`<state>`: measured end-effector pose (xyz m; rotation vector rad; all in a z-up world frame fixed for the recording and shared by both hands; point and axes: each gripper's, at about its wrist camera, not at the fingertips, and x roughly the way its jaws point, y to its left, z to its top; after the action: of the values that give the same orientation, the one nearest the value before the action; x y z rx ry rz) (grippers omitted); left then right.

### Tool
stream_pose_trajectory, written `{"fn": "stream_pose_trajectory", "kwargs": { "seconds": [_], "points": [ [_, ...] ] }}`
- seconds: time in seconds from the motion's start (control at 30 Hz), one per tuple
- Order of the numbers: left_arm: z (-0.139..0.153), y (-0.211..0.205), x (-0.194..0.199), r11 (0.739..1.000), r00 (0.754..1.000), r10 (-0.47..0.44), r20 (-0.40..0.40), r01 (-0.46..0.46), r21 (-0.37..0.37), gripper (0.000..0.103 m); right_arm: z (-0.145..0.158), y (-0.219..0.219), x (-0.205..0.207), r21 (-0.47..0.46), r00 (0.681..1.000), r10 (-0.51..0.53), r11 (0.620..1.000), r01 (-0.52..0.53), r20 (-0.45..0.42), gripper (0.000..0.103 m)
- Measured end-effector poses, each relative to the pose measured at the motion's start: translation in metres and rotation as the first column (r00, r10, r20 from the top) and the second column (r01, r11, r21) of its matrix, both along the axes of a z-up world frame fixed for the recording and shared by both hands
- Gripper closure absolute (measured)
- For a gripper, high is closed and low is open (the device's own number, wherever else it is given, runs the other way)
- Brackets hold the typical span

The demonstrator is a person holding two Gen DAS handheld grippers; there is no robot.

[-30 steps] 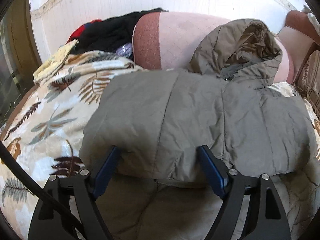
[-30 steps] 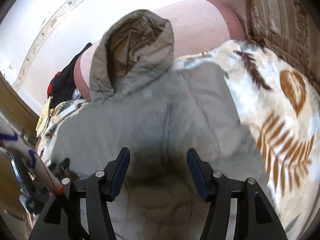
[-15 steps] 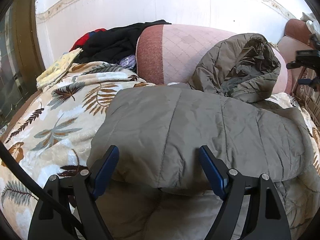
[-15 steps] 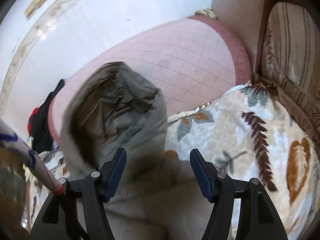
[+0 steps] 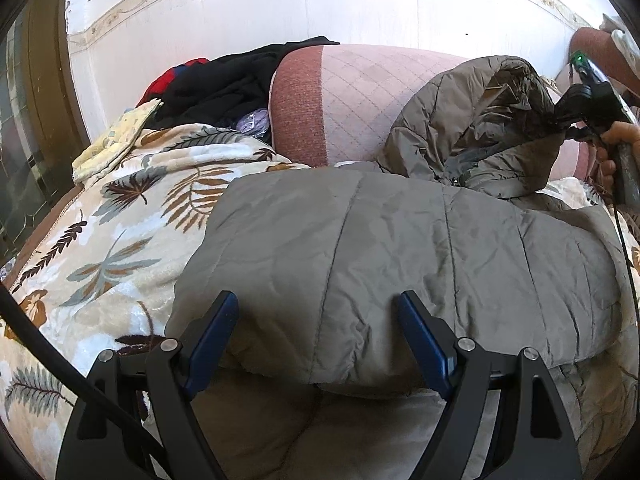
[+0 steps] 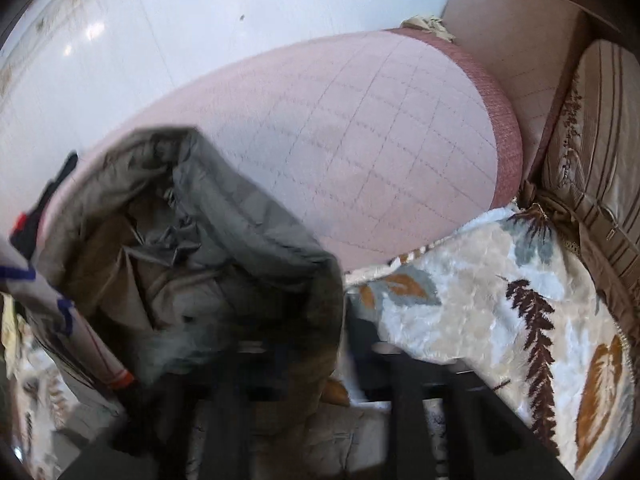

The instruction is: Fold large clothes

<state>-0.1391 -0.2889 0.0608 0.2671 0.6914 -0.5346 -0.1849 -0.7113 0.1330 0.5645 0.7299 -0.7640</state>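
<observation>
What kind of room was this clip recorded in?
Most likely a home living room. A pink quilted sofa stands against a tiled wall, its seat covered by a leaf-print blanket, with a jacket and a clothes pile on it.

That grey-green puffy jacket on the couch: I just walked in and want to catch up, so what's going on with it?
A person is folding the jacket, which lies on the leaf-print blanket over the couch with its body already doubled over. The right claw has reached the hood, propped against the pink backrest, and has closed on the hood's rim. The left claw hovers open above the folded body's near edge, gripping nothing. The hood is not yet folded down.
</observation>
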Motion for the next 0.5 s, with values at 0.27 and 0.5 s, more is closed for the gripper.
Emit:
{"fn": "stream_pose_trajectory", "kwargs": {
  "seconds": [0.27,0.5],
  "points": [
    [0.002,0.001,-0.002,1.000,1.000,0.002,-0.004,-0.002,-0.010,0.022,0.037,0.078,-0.047,-0.145,0.977,0.180,0.976,-0.163,0.110,0.096],
    [0.015,0.012,0.001,0.998,1.000,0.020,-0.002,-0.020,-0.066,0.022,0.037,0.184,-0.130,-0.192,0.915,0.347,0.931,-0.309,0.207,0.096]
  ]
}}
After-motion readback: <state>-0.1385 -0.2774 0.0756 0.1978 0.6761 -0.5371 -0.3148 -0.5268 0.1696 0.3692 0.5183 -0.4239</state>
